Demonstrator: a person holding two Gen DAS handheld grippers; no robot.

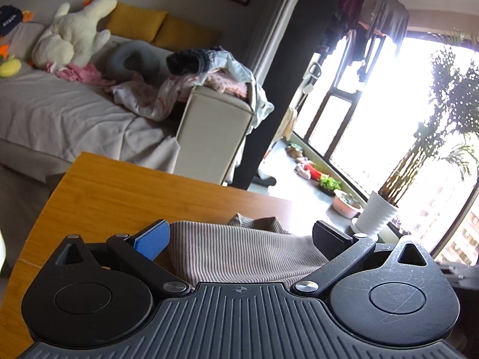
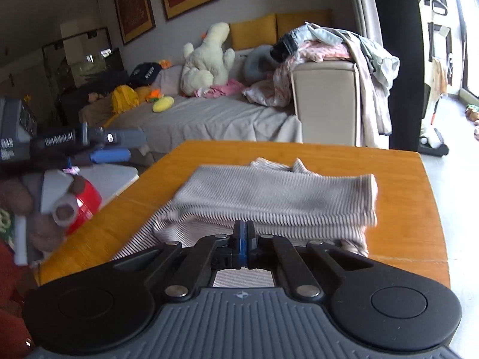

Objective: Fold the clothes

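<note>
While the left gripper (image 1: 241, 236) stands with its two fingers spread wide, one faced with a blue pad (image 1: 152, 239), the folded beige ribbed knit garment (image 1: 239, 248) lies between them on the orange-brown wooden table (image 1: 119, 191), and neither finger visibly presses on it. Seen from the right wrist, the right gripper (image 2: 243, 239) has its blue-lined fingers drawn together until they meet at the near edge of the same garment (image 2: 275, 197); whether a fold of cloth is caught between them cannot be told. The garment sits as a flat stack of layers near the table's middle (image 2: 404, 209), with a striped layer showing at its near left corner. Beyond the table stands a sofa covered in grey cloth (image 2: 209, 119), bearing a cream plush duck (image 2: 206, 62) and, on its beige armrest (image 2: 326, 98), a loose heap of pink and pale clothes (image 2: 329, 48). Past the sofa, in the left wrist view, a white ribbed plant pot (image 1: 375, 212) stands by the bright window (image 1: 389, 113).
</note>
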